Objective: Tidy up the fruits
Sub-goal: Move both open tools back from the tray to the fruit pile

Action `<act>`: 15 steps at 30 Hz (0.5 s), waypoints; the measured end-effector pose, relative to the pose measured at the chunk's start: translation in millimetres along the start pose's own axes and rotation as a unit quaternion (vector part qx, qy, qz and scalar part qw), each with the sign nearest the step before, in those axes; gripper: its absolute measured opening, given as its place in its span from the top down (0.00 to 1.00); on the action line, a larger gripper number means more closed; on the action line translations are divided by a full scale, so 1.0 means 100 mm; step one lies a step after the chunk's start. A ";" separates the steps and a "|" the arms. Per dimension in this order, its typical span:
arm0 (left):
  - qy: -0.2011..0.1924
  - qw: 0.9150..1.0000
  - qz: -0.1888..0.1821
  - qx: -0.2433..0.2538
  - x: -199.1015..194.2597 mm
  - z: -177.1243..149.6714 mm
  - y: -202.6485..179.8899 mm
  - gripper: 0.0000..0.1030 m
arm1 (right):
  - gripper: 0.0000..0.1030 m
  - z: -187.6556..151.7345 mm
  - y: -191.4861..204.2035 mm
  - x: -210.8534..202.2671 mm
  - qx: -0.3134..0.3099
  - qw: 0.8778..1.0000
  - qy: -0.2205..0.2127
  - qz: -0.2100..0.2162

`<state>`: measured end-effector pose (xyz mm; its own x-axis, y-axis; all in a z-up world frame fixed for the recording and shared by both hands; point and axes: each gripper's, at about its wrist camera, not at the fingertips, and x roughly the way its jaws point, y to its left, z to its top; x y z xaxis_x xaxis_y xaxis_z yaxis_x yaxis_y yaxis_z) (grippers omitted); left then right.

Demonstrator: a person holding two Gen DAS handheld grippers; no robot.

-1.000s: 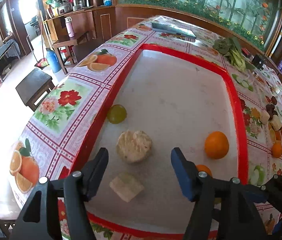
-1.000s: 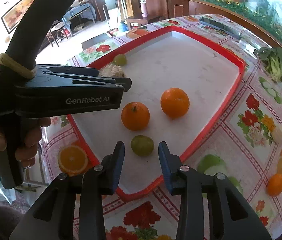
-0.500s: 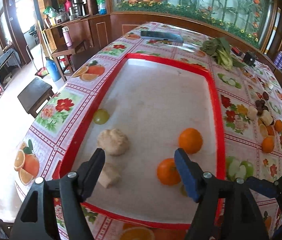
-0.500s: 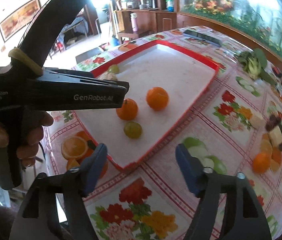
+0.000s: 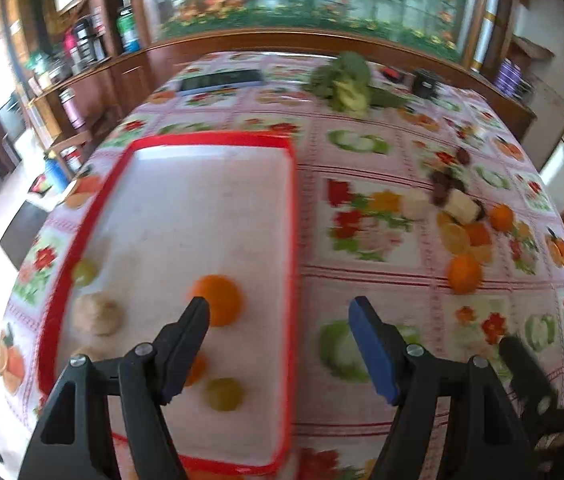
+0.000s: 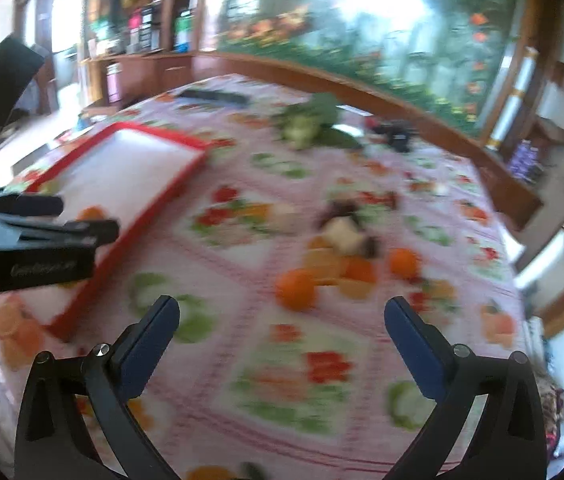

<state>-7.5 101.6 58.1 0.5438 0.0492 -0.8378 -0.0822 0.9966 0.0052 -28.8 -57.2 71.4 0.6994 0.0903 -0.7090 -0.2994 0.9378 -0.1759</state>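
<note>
Left wrist view has swung rightward since half a second ago: the red-rimmed tray now fills only the left half, and the loose pile of fruit on the flowered tablecloth has come into sight. The left claw hangs wide open and empty above the tray's right rim. On the tray's pale, matte floor lie a round orange, a second orange half hidden behind the left finger, a smooth green fruit, another green one by the left rim, and a rough beige lump. Right wrist view has turned away from the tray too, now facing the pile, where an orange sits nearest; the right claw, spread wider than before, holds nothing. Both views are smeared by motion, so the pile's smaller pieces cannot be told apart
</note>
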 end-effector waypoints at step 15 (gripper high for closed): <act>0.035 0.993 -0.060 0.091 0.38 0.10 -1.19 0.27 | 0.00 -0.22 -1.20 0.28 0.096 0.994 0.059 -0.004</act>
<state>31.3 -14.0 30.9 0.4810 -0.0694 -0.8740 0.1358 0.9907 -0.0040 12.3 -174.7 57.6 0.6167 0.0537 -0.7854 -0.1574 0.9859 -0.0562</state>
